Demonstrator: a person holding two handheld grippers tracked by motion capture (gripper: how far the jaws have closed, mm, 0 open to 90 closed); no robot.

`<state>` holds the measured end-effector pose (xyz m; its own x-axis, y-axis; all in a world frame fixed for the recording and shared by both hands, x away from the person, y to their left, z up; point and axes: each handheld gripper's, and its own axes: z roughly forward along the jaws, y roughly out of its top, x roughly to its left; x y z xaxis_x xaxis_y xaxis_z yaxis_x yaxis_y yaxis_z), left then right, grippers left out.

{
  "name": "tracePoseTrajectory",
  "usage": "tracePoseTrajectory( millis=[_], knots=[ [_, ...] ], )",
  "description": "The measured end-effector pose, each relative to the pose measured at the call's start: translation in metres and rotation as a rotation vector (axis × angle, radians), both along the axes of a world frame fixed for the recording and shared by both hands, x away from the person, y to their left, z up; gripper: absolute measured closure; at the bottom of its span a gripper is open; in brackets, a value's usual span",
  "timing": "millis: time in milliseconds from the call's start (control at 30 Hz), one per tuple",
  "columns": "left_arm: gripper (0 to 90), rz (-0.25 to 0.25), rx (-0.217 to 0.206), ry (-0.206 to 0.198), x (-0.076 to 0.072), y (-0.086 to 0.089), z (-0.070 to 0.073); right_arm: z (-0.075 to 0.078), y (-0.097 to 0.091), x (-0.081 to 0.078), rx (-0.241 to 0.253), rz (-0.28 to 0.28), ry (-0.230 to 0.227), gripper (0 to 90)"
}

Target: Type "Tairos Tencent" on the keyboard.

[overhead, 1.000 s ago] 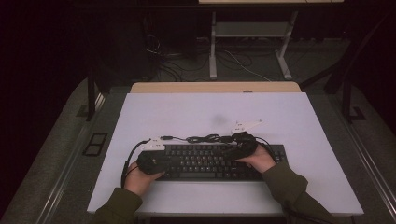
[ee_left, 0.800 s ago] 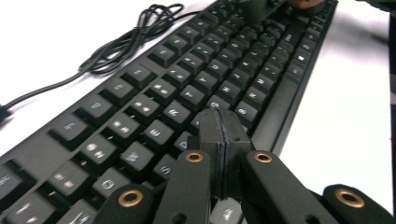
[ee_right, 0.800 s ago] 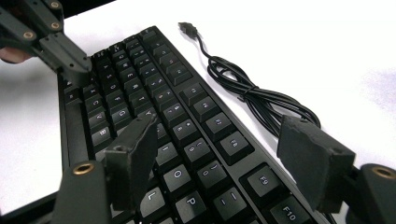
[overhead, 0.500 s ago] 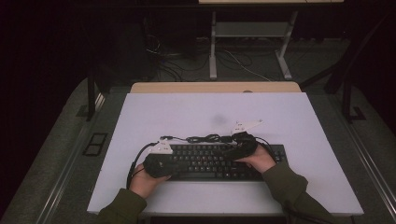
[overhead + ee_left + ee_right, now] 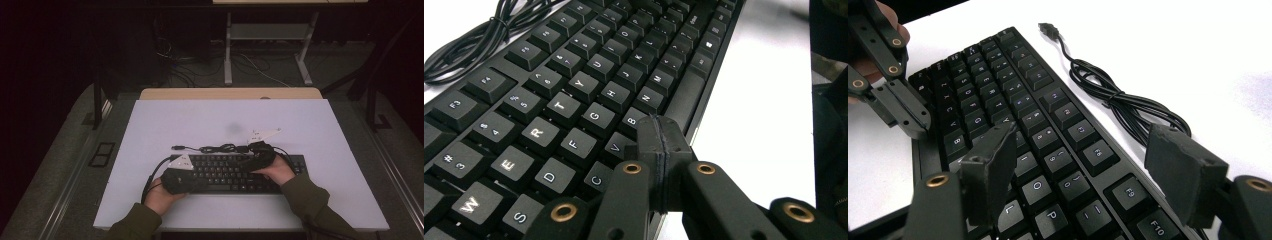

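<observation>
A black keyboard [image 5: 227, 176] lies across the near middle of the white table [image 5: 310, 125]. Its bundled black cable [image 5: 220, 148] rests just behind it and ends in a USB plug [image 5: 1045, 27]. My left gripper [image 5: 659, 131] is shut, its pads pressed together with nothing between them. Its tip hovers at the keyboard's [image 5: 549, 100] front edge by the space bar and the B and V keys. The same left gripper [image 5: 200, 184] sits over the keyboard's left part. My right gripper [image 5: 1088, 167] stands open above the number-row and function keys, its jaws wide apart and holding nothing. The left gripper [image 5: 905, 117] appears at the upper left of the right gripper view.
A wooden strip [image 5: 230, 93] runs along the table's far edge. Behind it stand a metal frame [image 5: 270, 45] and loose floor cables [image 5: 260, 67]. The person's sleeves [image 5: 315, 205] come in at the table's near edge. White table surface lies to both sides of the keyboard.
The left hand has slid its shut gripper to the right, along the keyboard's front edge toward the middle. The right gripper has stayed where it was.
</observation>
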<state>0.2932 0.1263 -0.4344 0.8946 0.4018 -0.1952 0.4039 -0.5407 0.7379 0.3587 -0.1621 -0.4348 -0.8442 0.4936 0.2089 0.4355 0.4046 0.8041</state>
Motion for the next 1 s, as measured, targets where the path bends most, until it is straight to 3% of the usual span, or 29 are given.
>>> tracePoseTrajectory(
  millis=[200,267,400,667,1000],
  knots=[
    [88.9,-0.003,-0.003,0.011,0.0003,-0.001,-0.0025,-0.0004,-0.0002,0.0002,-0.001,-0.002,-0.001,28.5],
    [88.9,-0.008,0.014,0.008,0.0005,-0.0018,-0.0039,-0.0004,-0.0001,0.0001,-0.001,-0.002,0.001,28.5],
    [88.9,-0.007,0.0,0.018,0.0013,-0.0013,-0.005,-0.0004,0.0001,-0.0002,-0.002,-0.001,0.003,28.5],
    [88.9,-0.007,0.014,0.005,0.0005,-0.0014,-0.0022,-0.0004,-0.0002,0.0001,0.0,-0.003,-0.001,28.5],
    [88.7,0.023,-0.027,-0.008,0.0006,0.0042,0.0031,-0.0002,-0.0001,-0.0001,0.001,-0.003,-0.001,28.5]
  ],
)
